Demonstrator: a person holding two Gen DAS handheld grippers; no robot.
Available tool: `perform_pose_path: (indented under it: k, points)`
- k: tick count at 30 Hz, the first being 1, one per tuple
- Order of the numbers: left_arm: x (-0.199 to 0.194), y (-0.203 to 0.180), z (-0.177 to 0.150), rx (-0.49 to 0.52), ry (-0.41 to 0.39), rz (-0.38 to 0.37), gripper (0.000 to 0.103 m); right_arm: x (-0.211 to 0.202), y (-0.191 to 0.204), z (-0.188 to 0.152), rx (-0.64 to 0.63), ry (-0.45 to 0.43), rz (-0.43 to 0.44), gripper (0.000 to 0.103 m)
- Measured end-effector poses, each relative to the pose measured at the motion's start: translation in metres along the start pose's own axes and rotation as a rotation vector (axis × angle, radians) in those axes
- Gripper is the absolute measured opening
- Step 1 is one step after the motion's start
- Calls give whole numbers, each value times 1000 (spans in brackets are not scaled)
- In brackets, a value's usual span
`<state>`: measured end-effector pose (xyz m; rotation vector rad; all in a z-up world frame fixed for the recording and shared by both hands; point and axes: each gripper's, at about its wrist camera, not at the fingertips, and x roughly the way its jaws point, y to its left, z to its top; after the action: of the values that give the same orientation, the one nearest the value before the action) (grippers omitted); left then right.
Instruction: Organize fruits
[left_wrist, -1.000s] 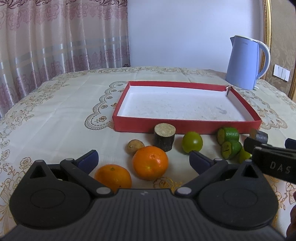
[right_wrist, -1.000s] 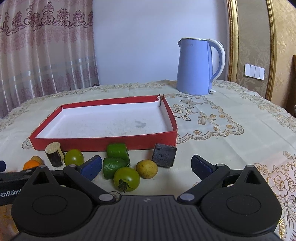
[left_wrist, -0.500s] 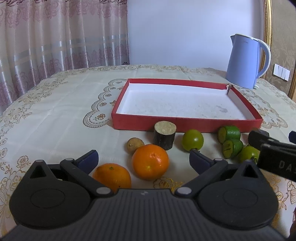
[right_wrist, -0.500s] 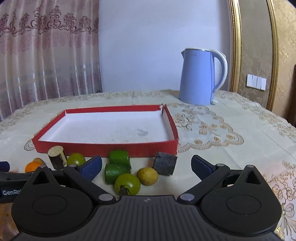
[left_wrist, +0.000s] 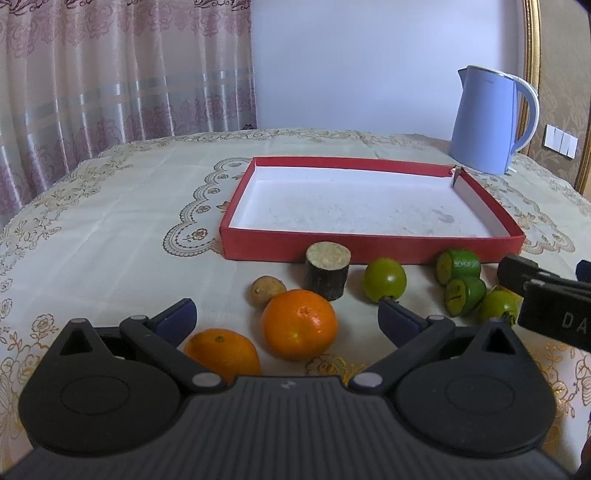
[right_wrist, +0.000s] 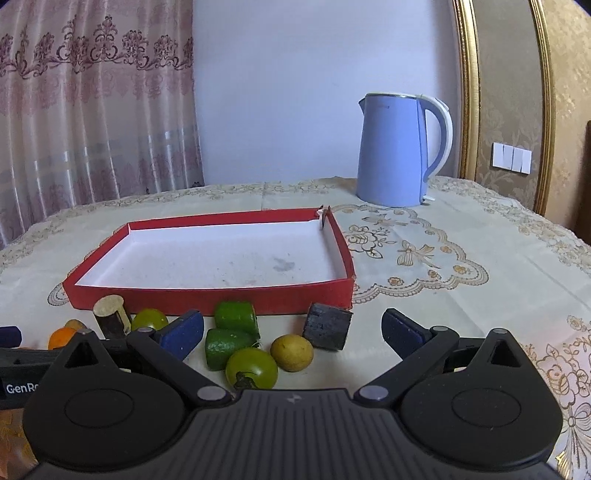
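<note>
A red tray (left_wrist: 369, 251) with a white floor lies on the table, also in the right wrist view (right_wrist: 207, 297). In front of it lie a large orange (left_wrist: 299, 324), a smaller orange (left_wrist: 221, 352), a small brown fruit (left_wrist: 267, 290), a wood stub (left_wrist: 327, 269), a green round fruit (left_wrist: 384, 278) and two cut green pieces (left_wrist: 460, 280). My left gripper (left_wrist: 286, 317) is open, the large orange between its fingers. My right gripper (right_wrist: 291, 330) is open over a green fruit (right_wrist: 251, 367), a yellow fruit (right_wrist: 291, 352) and green pieces (right_wrist: 231, 332). A dark block (right_wrist: 327, 326) sits near.
A blue kettle (left_wrist: 491, 122) stands behind the tray at the back right, also in the right wrist view (right_wrist: 400, 151). An embroidered cloth (left_wrist: 110, 221) covers the table. Curtains hang at the left. The right gripper's body (left_wrist: 554, 299) shows at the left view's right edge.
Both grippers have tilted up and drawn back a little, so the fruits sit lower in each view. Nothing was taken hold of; both stay open.
</note>
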<state>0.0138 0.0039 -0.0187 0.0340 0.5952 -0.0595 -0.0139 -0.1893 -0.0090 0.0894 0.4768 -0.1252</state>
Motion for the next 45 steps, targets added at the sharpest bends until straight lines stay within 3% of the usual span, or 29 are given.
perform_pose_path:
  k: [11,18,22,28,33,36,41,45]
  points:
    - [3,-2,-2,23,3,-2,103,1,-1,-1,-18,6,44,103]
    - [6,-11,-9,89,-16,31,103,2,-19,-5,-69,19,-12,103]
    - [-3,-8,-10,63,-29,7,103,5,-34,-9,-67,46,-49,103]
    - [-10,-1,-16,74,-42,-3,103,2,-41,-11,-93,38,-39,103]
    - [-15,6,-22,87,-57,-13,103,-9,-28,-18,-139,35,36,102]
    - [-14,3,-24,101,-57,-1,103,-10,-15,-19,-164,43,72,93]
    - [-19,9,-26,81,-67,-13,103,-4,0,-21,-170,86,140,59]
    - [-18,19,-28,56,-61,-19,103,6,7,-23,-156,126,176,57]
